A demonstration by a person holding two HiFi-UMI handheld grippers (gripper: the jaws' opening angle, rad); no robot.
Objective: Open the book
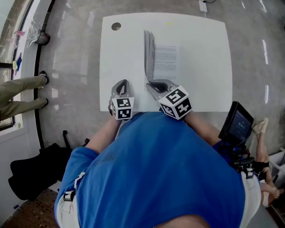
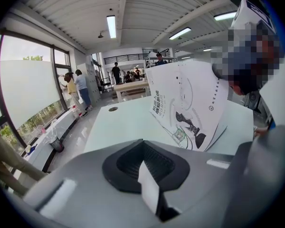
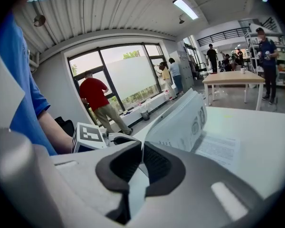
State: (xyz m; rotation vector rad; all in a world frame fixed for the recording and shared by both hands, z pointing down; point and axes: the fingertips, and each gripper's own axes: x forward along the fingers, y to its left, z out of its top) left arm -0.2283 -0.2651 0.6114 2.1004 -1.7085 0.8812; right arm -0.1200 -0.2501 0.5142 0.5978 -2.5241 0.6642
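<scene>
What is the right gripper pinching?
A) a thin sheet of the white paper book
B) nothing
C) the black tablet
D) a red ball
A: the right gripper has its jaws closed on a sheet of the white paper book, part of which stands up off the white table.

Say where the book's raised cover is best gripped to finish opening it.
Pinch the raised cover at its thin near edge, coming from the person's side of the white table. It stands almost upright beside the printed page, so that edge is free on both faces and slim enough for the jaws. The right gripper is shut on it there.
</scene>
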